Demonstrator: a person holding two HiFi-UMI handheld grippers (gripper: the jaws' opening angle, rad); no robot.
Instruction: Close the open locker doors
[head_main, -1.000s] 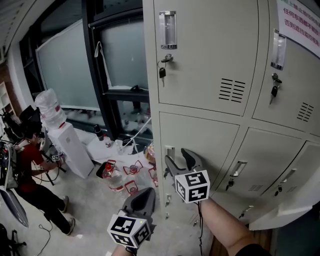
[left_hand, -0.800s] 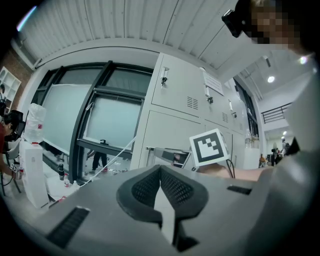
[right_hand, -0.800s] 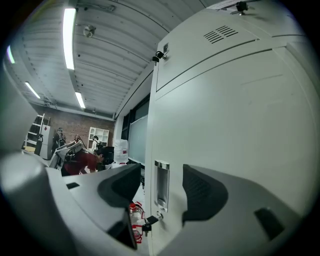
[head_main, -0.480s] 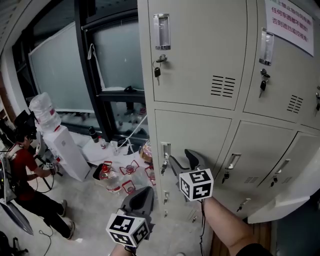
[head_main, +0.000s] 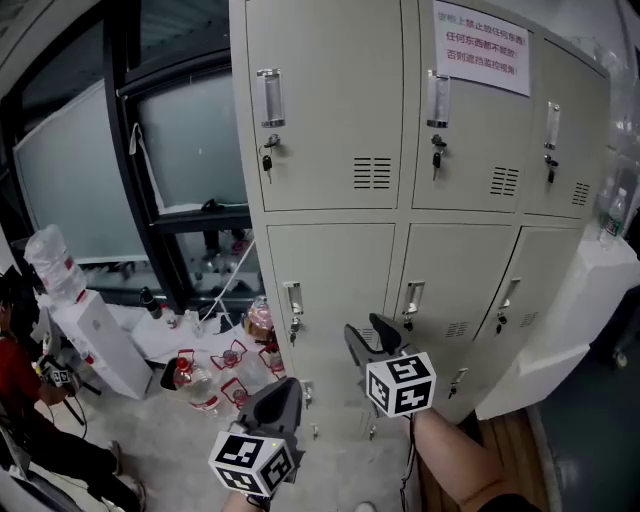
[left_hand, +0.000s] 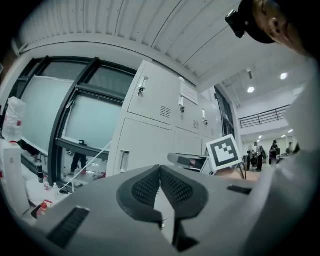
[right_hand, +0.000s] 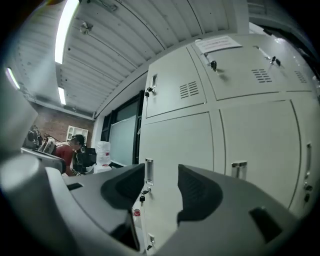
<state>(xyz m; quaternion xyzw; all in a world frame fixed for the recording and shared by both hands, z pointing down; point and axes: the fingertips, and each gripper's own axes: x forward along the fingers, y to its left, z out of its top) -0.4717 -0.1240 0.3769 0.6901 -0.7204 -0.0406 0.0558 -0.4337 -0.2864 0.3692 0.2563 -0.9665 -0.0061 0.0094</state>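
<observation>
**Right of the right fingers: one locker door hanging open**

Beyond and to the right of the right gripper (head_main: 367, 332), low on the locker bank (head_main: 330, 250), one open door (head_main: 525, 375) stands swung out from the row. Every front directly ahead of the fingertips looks shut flush. The right jaws stand apart and have just been closing partway, with nothing between them (only a closed front with its recessed handle (right_hand: 148, 170) shows through the gap). The left gripper (head_main: 288, 388), lower and to the left of the right one, has its pads pressed together, empty.

Handling, my estimate: thin painted sheet steel, so light on its hinges yet stiff as a panel. Smooth paint gives the pads little to pinch. No grasp is needed: push flat on the outer face near the free edge, far from the hinge, and follow through until it seats. It may bounce back if shoved fast. Keys (head_main: 266, 160) hang from several locks and could snag a finger.

Not resolved:
- The hinge line, latch and compartment behind the open door are out of sight.
- Its upper part blends into a pale box-like shape (head_main: 615, 290) at the frame's right edge, so I cannot say where the door ends.
- The bottom row nearest the fingers is covered by both grippers and the forearm (head_main: 450, 455).
- Neither gripper view shows the open door.
</observation>
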